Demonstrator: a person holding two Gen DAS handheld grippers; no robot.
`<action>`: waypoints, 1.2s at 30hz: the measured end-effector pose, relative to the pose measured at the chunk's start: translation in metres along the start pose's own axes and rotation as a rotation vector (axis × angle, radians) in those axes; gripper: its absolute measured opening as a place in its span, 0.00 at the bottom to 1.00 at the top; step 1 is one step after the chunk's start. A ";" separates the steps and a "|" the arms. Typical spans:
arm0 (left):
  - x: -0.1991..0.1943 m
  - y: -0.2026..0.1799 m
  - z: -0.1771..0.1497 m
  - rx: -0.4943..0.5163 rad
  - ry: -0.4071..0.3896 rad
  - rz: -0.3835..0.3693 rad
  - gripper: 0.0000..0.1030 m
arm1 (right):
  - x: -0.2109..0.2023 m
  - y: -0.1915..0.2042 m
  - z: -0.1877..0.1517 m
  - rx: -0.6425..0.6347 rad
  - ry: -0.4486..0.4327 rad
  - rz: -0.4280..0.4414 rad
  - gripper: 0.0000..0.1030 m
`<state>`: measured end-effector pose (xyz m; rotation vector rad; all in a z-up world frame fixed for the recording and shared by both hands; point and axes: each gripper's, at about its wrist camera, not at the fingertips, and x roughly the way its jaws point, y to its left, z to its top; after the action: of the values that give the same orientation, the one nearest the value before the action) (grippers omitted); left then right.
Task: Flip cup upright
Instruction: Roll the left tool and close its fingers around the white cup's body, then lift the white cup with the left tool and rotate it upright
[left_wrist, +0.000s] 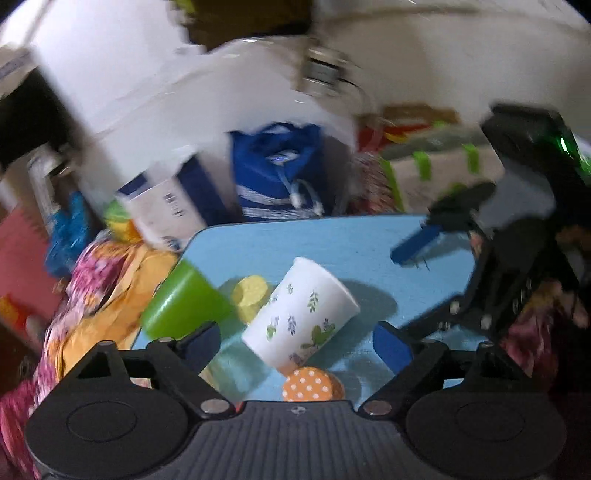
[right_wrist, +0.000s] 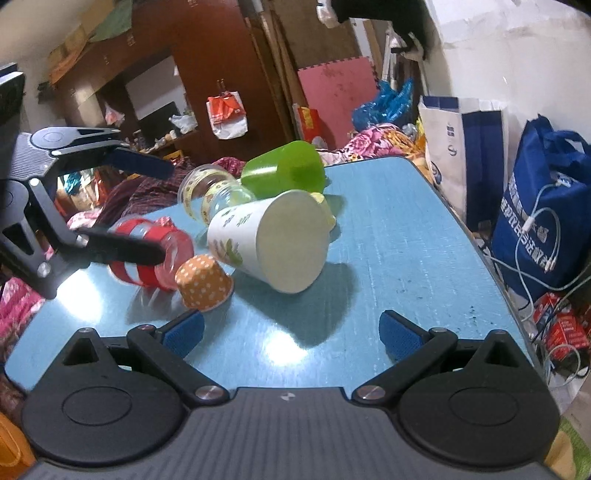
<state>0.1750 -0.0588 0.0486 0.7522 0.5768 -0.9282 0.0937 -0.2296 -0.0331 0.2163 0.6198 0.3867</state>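
Lying tipped on the blue table (right_wrist: 388, 236): white leaf-print cup (right_wrist: 269, 240), not yet upright; flanking it, left claw (left_wrist: 297, 341) and right claw (right_wrist: 291, 332), both spread apart, gripping nothing.

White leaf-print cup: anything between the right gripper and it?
Nothing visible. The right gripper is open, with only bare blue table ahead up to the white cup, which is tipped over. The orange dotted cup sits left of that line, beside the cup.

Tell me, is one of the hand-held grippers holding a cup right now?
No. Both are open and hold nothing. The left hand-held gripper is open around the tilted white cup, but its fingers don't touch it. The right hand-held gripper is open over the blue table.
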 end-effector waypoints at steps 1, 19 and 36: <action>0.005 0.001 0.004 0.042 0.022 -0.017 0.88 | -0.001 -0.002 0.002 0.018 -0.001 0.000 0.99; 0.070 0.009 0.021 0.340 0.248 -0.209 0.74 | 0.004 0.001 0.011 0.048 0.042 -0.068 0.91; 0.065 -0.004 0.047 0.204 0.275 -0.103 0.60 | -0.008 -0.011 0.004 0.025 -0.014 0.042 0.91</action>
<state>0.2090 -0.1291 0.0294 1.0518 0.7748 -0.9963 0.0930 -0.2435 -0.0289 0.2566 0.6075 0.4179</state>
